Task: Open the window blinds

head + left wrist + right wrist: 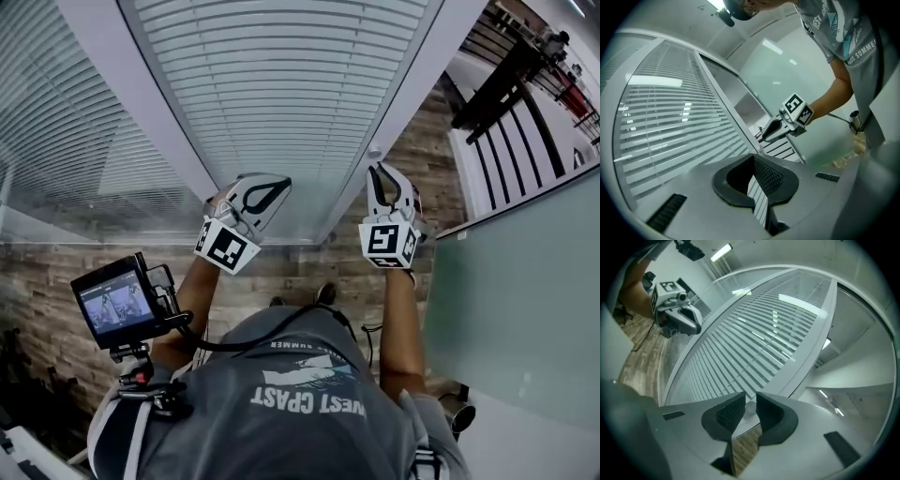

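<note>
Office glass partition, window blinds (281,84) closed, directly ahead of person. Right hand-held gripper (749,398) jaws barely apart, empty; small white knob (750,407) on frame (403,103) just ahead. Left hand-held gripper (753,161) closed, empty. Advice: centre knob between pads, clamp firmly, twist slowly.

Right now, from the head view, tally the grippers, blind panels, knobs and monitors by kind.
Grippers: 2, left gripper, right gripper
Blind panels: 2, centre blind panel, left blind panel
Knob: 1
Monitor: 1
Total: 6
</note>
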